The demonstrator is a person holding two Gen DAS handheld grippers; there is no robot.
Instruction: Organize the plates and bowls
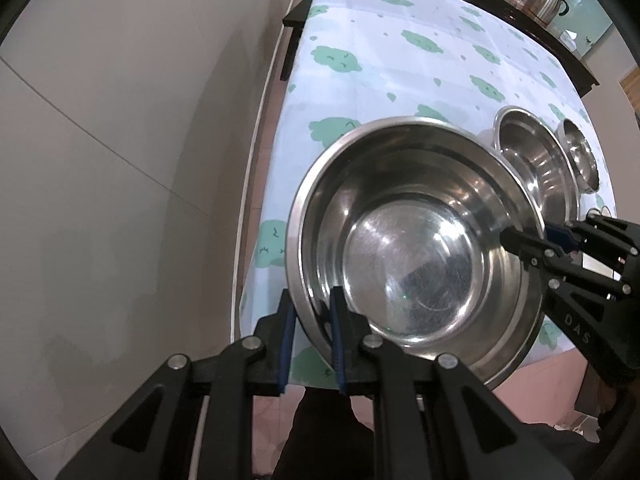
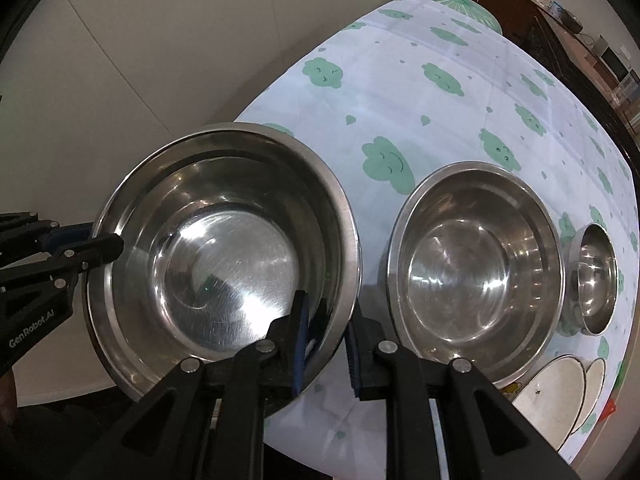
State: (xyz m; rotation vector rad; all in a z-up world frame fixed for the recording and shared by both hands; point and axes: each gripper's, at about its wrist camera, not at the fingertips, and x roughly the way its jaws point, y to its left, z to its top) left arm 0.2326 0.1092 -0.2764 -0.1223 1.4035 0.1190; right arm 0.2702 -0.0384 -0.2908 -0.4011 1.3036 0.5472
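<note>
The big steel bowl (image 2: 224, 248) is held by two claws, one on each side of its rim. The left claw (image 1: 310, 336) pinches the rim on one side, with one pad inside and one outside. The right claw (image 2: 328, 344) pinches the rim on the other side the same way. The bowl sits over the near edge of the bench (image 2: 400, 92), partly past it, and I cannot tell if its bottom rests on the cloth.

It could slip. The metal is smooth and each claw only bites a thin bit of rim. If one claw lets go first, the bowl would tip, and it might fall off the edge to the floor (image 1: 120, 160). It could also bang the middle steel bowl (image 2: 476, 272) close beside it.

The big bowl is empty. The middle bowl is empty too, and so is the small steel bowl (image 2: 596, 276). Two white plates (image 2: 560, 396) lie near them at the bench edge, one partly under the other, with nothing on them.
</note>
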